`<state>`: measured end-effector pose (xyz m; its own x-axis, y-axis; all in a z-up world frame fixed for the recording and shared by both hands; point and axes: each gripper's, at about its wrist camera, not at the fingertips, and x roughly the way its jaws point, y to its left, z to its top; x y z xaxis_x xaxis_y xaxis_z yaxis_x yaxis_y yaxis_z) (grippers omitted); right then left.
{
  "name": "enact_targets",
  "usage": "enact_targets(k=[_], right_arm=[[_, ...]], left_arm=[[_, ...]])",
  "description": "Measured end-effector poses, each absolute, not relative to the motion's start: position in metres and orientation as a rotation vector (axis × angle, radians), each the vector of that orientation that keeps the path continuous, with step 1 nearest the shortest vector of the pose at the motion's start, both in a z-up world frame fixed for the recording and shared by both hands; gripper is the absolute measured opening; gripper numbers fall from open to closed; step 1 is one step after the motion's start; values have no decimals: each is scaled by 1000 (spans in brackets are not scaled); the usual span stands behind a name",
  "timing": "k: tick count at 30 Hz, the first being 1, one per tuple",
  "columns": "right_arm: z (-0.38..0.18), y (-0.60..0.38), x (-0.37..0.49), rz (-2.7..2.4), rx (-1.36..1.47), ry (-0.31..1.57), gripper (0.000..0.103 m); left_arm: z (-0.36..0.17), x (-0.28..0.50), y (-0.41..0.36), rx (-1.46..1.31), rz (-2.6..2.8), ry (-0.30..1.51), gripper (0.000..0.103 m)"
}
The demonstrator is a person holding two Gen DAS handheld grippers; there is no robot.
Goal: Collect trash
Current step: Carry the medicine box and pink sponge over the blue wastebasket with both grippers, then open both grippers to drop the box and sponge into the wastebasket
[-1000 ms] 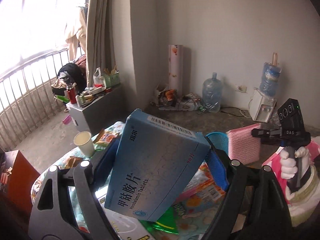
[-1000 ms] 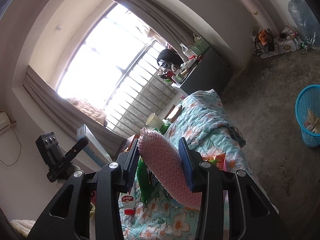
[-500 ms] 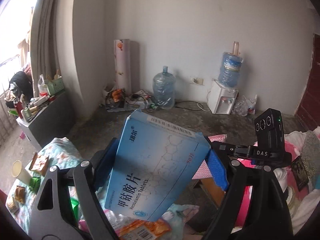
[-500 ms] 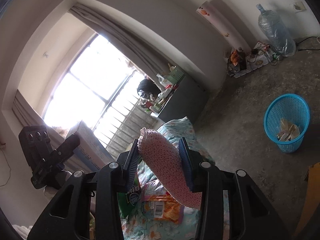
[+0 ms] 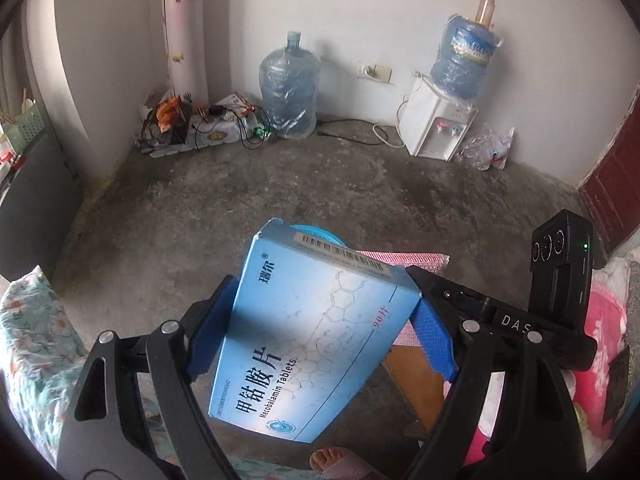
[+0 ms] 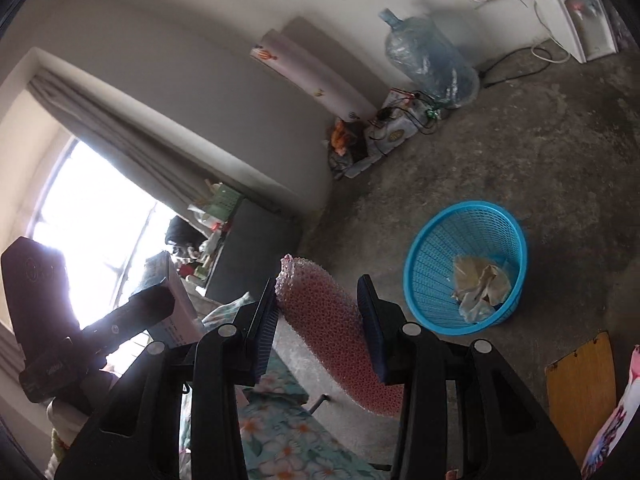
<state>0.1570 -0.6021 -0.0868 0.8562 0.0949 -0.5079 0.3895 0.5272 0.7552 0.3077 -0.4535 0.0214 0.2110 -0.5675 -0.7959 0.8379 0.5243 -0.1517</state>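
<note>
The blue basket (image 6: 466, 266) is almost wholly hidden in the left wrist view, where only a sliver of its rim (image 5: 316, 232) peeps above the top edge of the medicine box (image 5: 316, 332); the right wrist view shows it whole, standing on the concrete floor (image 6: 540, 152) with crumpled paper (image 6: 480, 284) in the bottom. The left gripper (image 5: 320, 332) stands wide, its blue pads pressed on the two long sides of the tilted box, which blocks the floor straight ahead. The right gripper (image 6: 318, 320) is partly closed on a roll of pink bubble wrap (image 6: 332, 328), squeezed between its pads, the lower end sticking out below them; in the left wrist view this wrap shows only as a pink strip (image 5: 404, 258) behind the box. In the right wrist view the box is cut off and backlit by the window, so its print is unreadable there. A bare toe (image 5: 326, 460) shows at the bottom edge of the left wrist view, the rest of the foot cut off. Against a second ago, both views have swung away from the flowered bedding (image 5: 28, 340) and the window toward the floor: the littered bedspread that filled the left view is now a strip at the left edge, and the basket, then at the right margin of the right view, now lies just beyond the wrap. Both grips are unchanged.
</note>
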Motion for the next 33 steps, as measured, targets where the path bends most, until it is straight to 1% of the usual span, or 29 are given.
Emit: enact_targets(k=[4, 6, 7, 9, 13, 16, 20, 24, 26, 31, 33], right_arm=[[-135, -637, 181, -256, 1077, 586, 39], [-159, -654, 194, -286, 1103, 610, 44], [-172, -662, 202, -307, 1107, 623, 45], [-194, -675, 217, -341, 1102, 669, 60], [-229, -688, 225, -429, 1117, 753, 60], [-233, -689, 214, -449, 1131, 717, 60], [-227, -686, 198, -473, 1112, 677, 60], [-201, -676, 187, -467, 1084, 626, 60], [-178, -666, 182, -454, 1043, 591, 60], [-99, -616, 162, -428, 902, 481, 60], [-68, -591, 150, -412, 842, 442, 63]], left_arm=[[-32, 334, -501, 335, -987, 1003, 79], [-53, 347, -517, 307, -962, 1013, 79], [-62, 351, -524, 286, -953, 1006, 82], [-81, 361, -540, 270, -921, 1011, 85], [-103, 368, -557, 233, -907, 1056, 85], [-104, 366, -556, 208, -918, 1064, 85], [-88, 355, -550, 234, -953, 1006, 85], [-50, 339, -529, 184, -1001, 934, 85], [-27, 329, -513, 150, -1033, 888, 85], [44, 276, -449, 85, -1118, 726, 85], [72, 252, -418, 59, -1134, 661, 85]])
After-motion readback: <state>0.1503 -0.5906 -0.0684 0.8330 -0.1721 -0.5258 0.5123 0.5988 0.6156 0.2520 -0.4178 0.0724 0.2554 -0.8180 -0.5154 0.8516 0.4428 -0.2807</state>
